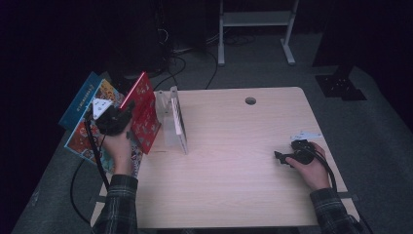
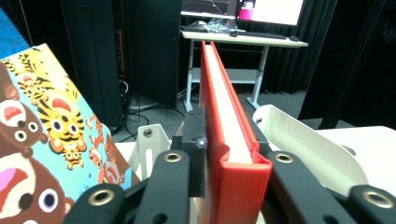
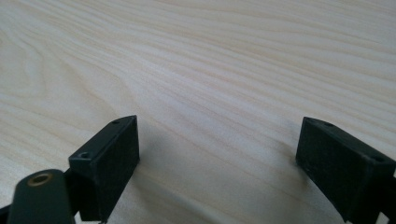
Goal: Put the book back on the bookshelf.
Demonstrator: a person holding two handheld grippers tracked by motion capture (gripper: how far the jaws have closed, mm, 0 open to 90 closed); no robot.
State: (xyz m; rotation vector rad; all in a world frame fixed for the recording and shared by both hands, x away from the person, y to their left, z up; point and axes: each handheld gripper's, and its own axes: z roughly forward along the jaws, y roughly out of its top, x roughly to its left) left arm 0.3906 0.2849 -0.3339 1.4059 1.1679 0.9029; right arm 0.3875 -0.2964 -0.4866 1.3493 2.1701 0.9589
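Note:
A red hardcover book (image 1: 144,113) is held upright off the table's left edge, and my left gripper (image 1: 117,117) is shut on its lower edge. In the left gripper view the red book (image 2: 229,135) stands edge-on between the jaws of the left gripper (image 2: 227,161), with its white page block facing up. My right gripper (image 1: 281,157) rests on the table (image 1: 234,146) at the right, held by a hand. Its jaws stand wide apart over bare wood in the right gripper view (image 3: 219,158), with nothing between them.
A white upright book stand (image 1: 176,121) sits at the table's left side, just right of the red book; its white plates (image 2: 303,140) show past the jaws. Colourful picture books (image 1: 87,117) with cartoon tigers (image 2: 46,135) lean left of the gripper. A cable hole (image 1: 250,101) lies far centre.

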